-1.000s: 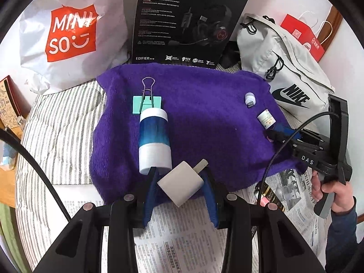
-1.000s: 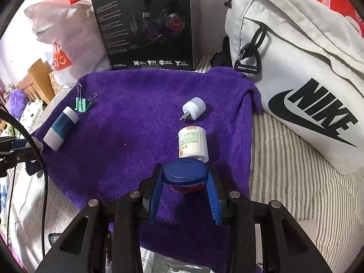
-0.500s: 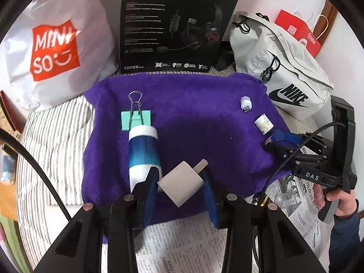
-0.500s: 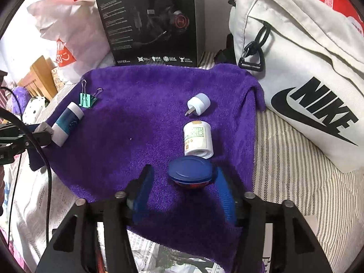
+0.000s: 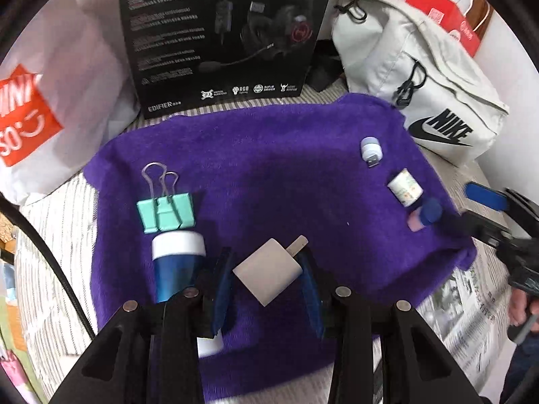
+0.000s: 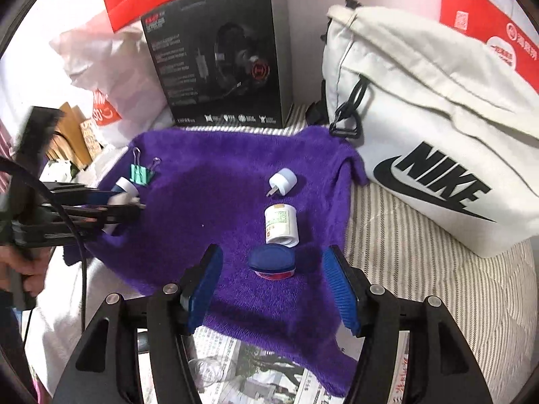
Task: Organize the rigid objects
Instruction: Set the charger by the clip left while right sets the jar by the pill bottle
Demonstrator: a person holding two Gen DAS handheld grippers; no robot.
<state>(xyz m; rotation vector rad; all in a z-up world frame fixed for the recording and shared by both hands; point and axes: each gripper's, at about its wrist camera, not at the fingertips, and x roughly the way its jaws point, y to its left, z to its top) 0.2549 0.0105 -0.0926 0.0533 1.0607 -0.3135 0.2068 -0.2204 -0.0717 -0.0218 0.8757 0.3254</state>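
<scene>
left wrist | left gripper (image 5: 266,286) clamps charger (image 5: 269,271) | right gripper (image 6: 273,289) spread

White charger cube (image 5: 267,271) tilted, prongs up-right; blue-lidded jar (image 6: 272,262) upright.

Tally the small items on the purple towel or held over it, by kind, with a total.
Binder clips: 1, teal
Blue-and-white tubes: 1
Plug adapters: 2, a round one on the towel and a square one gripped by the left gripper
White bottles: 1
Blue-lidded jars: 1
Total: 6
</scene>
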